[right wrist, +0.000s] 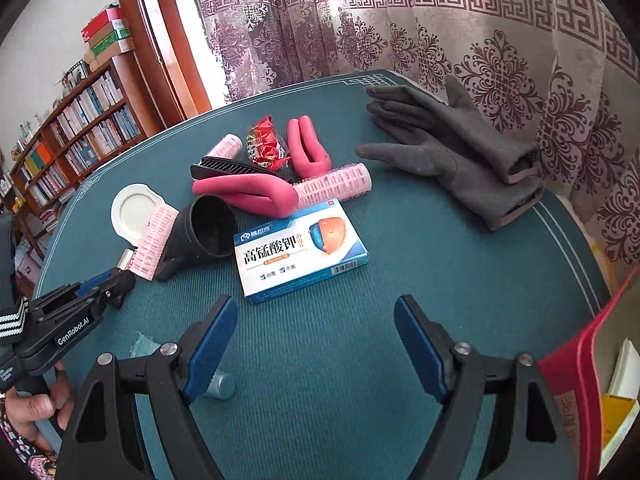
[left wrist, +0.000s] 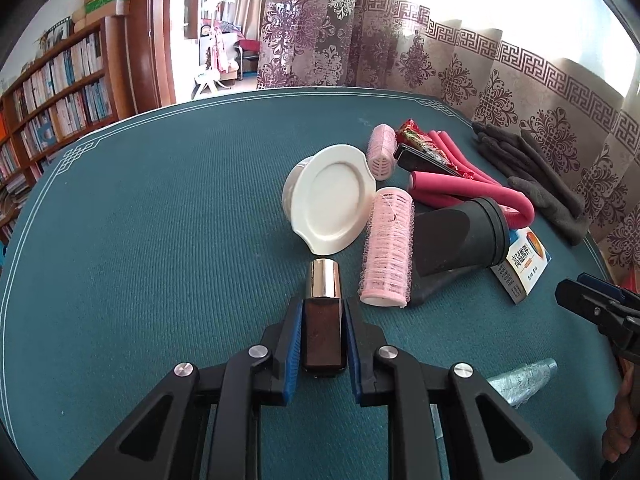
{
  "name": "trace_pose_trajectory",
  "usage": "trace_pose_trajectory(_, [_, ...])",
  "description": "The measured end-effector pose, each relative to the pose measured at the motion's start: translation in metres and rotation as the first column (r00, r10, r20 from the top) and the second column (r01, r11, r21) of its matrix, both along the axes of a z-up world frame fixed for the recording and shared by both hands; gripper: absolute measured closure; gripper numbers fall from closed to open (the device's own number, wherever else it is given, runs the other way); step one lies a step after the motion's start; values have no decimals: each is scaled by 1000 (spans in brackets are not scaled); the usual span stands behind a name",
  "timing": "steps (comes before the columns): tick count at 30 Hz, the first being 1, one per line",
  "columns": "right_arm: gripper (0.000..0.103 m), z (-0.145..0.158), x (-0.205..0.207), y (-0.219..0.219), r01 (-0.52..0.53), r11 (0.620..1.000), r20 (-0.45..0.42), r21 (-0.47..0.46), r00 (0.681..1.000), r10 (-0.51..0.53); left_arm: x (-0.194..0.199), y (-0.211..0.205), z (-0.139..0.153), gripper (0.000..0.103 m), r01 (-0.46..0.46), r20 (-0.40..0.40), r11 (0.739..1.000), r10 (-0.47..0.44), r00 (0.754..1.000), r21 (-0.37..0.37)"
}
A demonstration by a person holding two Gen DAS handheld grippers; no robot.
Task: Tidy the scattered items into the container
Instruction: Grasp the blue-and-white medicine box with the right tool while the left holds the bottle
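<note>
Though gripper-clamped, brown bottle (gold-capped).

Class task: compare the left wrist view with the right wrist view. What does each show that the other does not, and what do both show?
Left wrist only: the left tongs shut on the brown bottle, seen close.
Right wrist only: the open right tongs, empty, and the red container at the right edge.
Both: the white lid, medicine box, black nozzle and grey gloves.

A teal-clothed table carries gloves, medicine box, curlers.
</note>
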State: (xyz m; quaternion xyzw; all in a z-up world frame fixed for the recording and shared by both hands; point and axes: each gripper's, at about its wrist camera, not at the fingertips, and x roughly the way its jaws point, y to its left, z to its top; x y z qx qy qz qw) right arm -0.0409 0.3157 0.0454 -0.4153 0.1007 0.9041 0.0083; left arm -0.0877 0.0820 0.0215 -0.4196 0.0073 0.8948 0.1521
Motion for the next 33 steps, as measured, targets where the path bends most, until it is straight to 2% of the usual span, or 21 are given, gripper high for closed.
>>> trace_pose_trajectory(2, [19, -2, -12, -3, -25, 1000, 3, -2, 1000, 25, 0, 0, 0, 82, 0, 0, 1000, 0, 1000, 2])
trace_pose_trajectory(8, [17, -10, -41, -14, -77, 989, 26, 124, 997, 74, 0, 2, -1, 82, 2, -6, 1000, -2, 1000, -1])
trace_pose_trajectory(11, [0, -13, -50, -11, -85, 987, 24, 137, 996, 83, 0, 1, -1, 82, 1, -5, 1000, -2, 1000, -1])
trace_pose_trajectory(17, [0, -22, -52, -4, -92, 994, 29, 60, 995, 90, -1, 3, -1, 82, 4, -7, 1000, -4, 1000, 0])
trace_pose_trajectory(22, [0, -21, -49, -6, -97, 995, 34, 38, 995, 96, -2, 3, -1, 82, 3, -6, 1000, -3, 1000, 5])
trace_pose_trajectory(27, [0, -20, -47, -24, -146, 982, 43, 117, 989, 142, -2, 3, -1, 82, 3, -7, 1000, -3, 1000, 4])
trace_pose_trajectory(30, [0, -25, -48, -32, -145, 973, 69, 178, 989, 134, -2, 3, 0, 82, 3, -7, 1000, -3, 1000, 5])
trace_pose_trajectory(31, [2, -26, -48, -32, -145, 973, 70, 180, 988, 134, -1, 3, 0, 82, 3, -7, 1000, -3, 1000, 5])
trace_pose_trajectory(33, [15, -25, -45, -31, -132, 974, 60, 183, 991, 123, -2, 3, 0, 82, 3, -6, 1000, -3, 1000, 8])
